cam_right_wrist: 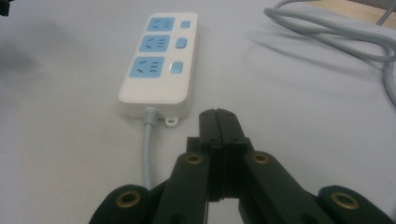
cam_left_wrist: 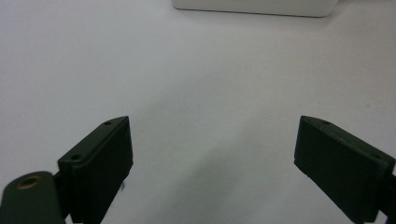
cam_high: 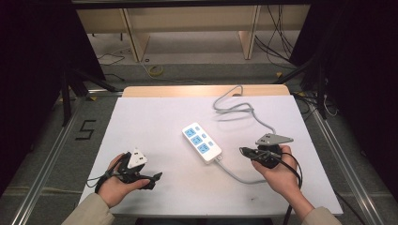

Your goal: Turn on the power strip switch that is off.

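power strip: white power strip (cam_high: 202, 142) with three blue sockets, mid-table on white sheet (cam_high: 155, 117), lying diagonally between the two grippers, apart from both
cord: grey cord (cam_high: 237, 108) leaves the strip's near end, curves past the right hand, loops at the far right of table
in the way: nothing between either gripper and the strip
right gripper view: strip (cam_right_wrist: 160, 63) seen lengthwise, sockets, side buttons, mounting tab, cord exit (cam_right_wrist: 148, 140)
left gripper view: only the strip's white edge (cam_left_wrist: 254, 6) at top, bare sheet below
left gripper: left gripper (cam_left_wrist: 212, 161) jaws wide apart, nothing between, low over sheet
right gripper: right gripper (cam_right_wrist: 218, 122) jaws pressed together, holding nothing, tips just short of the strip's near end
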`<action>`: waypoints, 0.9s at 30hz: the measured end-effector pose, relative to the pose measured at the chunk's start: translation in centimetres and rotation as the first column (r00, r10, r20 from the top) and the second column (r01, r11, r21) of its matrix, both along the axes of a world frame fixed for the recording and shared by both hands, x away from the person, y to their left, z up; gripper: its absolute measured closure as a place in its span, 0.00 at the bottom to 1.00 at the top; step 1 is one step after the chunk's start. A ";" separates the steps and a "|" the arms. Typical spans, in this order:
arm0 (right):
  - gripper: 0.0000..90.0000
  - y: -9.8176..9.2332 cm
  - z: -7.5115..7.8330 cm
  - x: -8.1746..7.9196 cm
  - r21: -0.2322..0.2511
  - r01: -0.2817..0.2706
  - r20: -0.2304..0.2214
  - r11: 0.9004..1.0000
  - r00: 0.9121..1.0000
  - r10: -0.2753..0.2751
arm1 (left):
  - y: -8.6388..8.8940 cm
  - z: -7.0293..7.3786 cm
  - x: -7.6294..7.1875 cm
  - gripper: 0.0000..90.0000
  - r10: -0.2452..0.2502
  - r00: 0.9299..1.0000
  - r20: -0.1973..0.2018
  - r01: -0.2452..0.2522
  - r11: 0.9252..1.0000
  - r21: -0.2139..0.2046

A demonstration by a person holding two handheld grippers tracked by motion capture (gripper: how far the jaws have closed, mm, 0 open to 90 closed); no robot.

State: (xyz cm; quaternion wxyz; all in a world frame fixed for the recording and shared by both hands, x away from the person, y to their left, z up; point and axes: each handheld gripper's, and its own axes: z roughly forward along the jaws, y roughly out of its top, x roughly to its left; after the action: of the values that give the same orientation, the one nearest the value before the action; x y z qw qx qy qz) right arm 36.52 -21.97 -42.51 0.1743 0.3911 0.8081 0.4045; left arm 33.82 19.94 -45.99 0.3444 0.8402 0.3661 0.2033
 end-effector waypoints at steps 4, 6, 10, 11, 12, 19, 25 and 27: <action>1.00 0.2 0.0 0.2 -0.002 -0.004 -0.001 1.000 1.000 0.004 | 0.0 0.0 0.0 0.13 0.000 1.000 0.001 0.000 1.000 -0.001; 1.00 0.3 0.0 0.4 -0.004 -0.003 -0.001 1.000 1.000 0.003 | 0.0 0.0 0.0 0.13 0.001 1.000 0.001 -0.001 1.000 -0.002; 1.00 0.5 0.0 0.5 -0.004 -0.003 0.000 1.000 1.000 0.003 | 0.0 0.0 0.0 0.13 0.001 1.000 0.001 -0.001 1.000 -0.001; 1.00 0.6 0.0 0.6 -0.004 -0.003 -0.001 1.000 1.000 0.003 | 0.0 0.0 0.0 0.13 0.001 1.000 0.000 -0.001 1.000 -0.002; 1.00 0.6 0.0 0.7 -0.001 -0.002 -0.001 1.000 1.000 0.002 | 0.0 0.0 0.0 0.13 0.000 1.000 0.000 0.000 1.000 -0.001; 1.00 0.9 0.2 1.2 -0.002 -0.004 0.001 1.000 1.000 0.004 | 0.0 0.0 0.0 0.13 -0.001 1.000 0.000 0.001 1.000 0.000; 1.00 1.1 0.2 1.6 -0.005 -0.002 -0.002 1.000 1.000 0.002 | 0.0 0.0 0.1 0.13 0.007 1.000 0.003 -0.007 1.000 -0.005; 1.00 1.2 0.2 1.8 -0.004 0.003 -0.007 1.000 1.000 -0.003 | 0.0 0.0 0.1 0.13 0.007 1.000 0.002 -0.007 1.000 -0.006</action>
State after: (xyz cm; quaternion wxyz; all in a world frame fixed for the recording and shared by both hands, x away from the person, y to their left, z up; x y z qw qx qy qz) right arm 38.30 -20.72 -42.30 0.1728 0.3936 0.8088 0.4014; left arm 33.92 19.92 -45.97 0.3465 0.8378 0.3690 0.2044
